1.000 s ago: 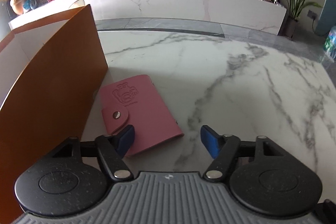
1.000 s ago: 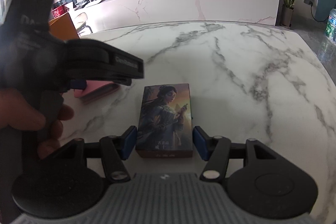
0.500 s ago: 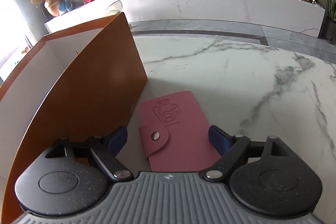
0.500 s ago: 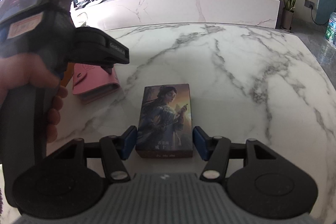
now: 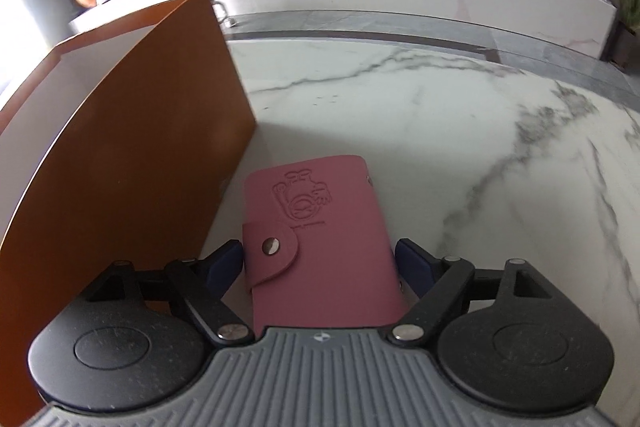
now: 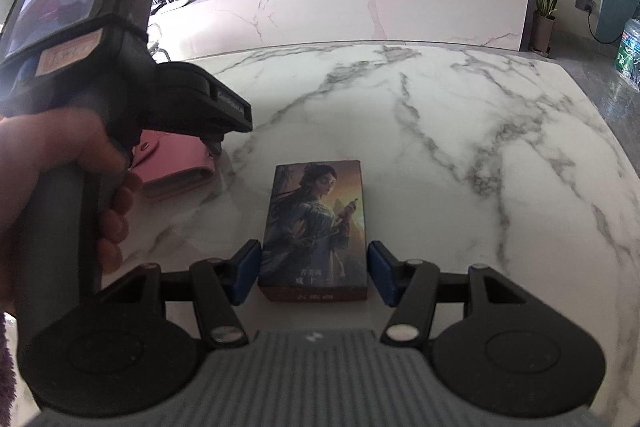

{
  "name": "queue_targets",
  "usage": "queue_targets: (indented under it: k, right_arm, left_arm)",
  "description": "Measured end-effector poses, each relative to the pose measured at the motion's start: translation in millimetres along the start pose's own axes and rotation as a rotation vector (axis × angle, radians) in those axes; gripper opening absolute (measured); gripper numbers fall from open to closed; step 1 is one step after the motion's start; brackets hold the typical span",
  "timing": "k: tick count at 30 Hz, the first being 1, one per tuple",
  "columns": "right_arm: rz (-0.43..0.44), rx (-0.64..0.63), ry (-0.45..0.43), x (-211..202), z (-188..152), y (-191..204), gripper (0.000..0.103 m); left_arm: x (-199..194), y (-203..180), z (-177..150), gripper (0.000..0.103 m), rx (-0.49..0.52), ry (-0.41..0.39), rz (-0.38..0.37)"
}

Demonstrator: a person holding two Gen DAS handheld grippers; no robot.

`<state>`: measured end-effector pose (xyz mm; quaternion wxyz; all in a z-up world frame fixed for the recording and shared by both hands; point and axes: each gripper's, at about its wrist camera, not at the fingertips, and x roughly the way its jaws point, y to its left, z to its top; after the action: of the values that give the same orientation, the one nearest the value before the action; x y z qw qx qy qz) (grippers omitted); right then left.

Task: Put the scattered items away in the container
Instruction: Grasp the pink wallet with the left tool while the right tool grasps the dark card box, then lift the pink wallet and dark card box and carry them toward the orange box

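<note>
Pink snap-button leather card wallet [image 5: 320,247] now sits squarely between the left gripper [image 5: 319,263] fingers, flat on the white marble table [image 5: 460,147] beside the orange cardboard container [image 5: 132,167].
A second ago it lay off to one side; the spread fingers have closed in around it, barely touching, ready to pinch. The right gripper [image 6: 314,277] stays spread, bracketing the illustrated card box [image 6: 316,223].

matt pink leather-look wallet [image 5: 320,239], glossy printed card box [image 6: 314,227], polished marble table [image 5: 460,131].
</note>
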<state>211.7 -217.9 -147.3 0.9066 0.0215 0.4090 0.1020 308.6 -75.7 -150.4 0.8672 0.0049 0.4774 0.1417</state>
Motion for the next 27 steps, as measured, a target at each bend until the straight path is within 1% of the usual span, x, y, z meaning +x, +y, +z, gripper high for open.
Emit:
queue_targets:
  k: [5, 9, 14, 18, 20, 23, 25, 27]
  right_arm:
    - [-0.005, -0.002, 0.016, -1, 1, -2, 0.061]
    - [-0.011, -0.031, 0.038, -3, 0, -1, 0.061]
    - [-0.01, -0.055, 0.077, -11, -3, -3, 0.061]
    - [-0.029, -0.103, 0.105, -18, -8, -1, 0.061]
    - [-0.033, -0.134, 0.116, -22, -12, 1, 0.061]
    - [-0.019, -0.151, 0.13, -30, -23, 3, 0.061]
    - [-0.014, -0.15, 0.138, -35, -31, 4, 0.061]
    - [-0.031, -0.166, 0.145, -40, -37, 3, 0.06]
  left_arm:
    - [-11, -1, -16, 0.097, 0.08, 0.0, -0.057]
    - [-23, 1, -35, 0.097, 0.153, -0.02, -0.089]
    - [-37, 7, -53, 0.097, 0.212, 0.01, -0.137]
    - [-51, 13, -74, 0.096, 0.272, 0.011, -0.187]
    - [-55, 18, -81, 0.096, 0.276, 0.022, -0.212]
    - [-62, 25, -90, 0.096, 0.31, 0.025, -0.242]
    - [-66, 28, -97, 0.097, 0.33, 0.021, -0.246]
    - [-69, 30, -103, 0.097, 0.344, 0.017, -0.254]
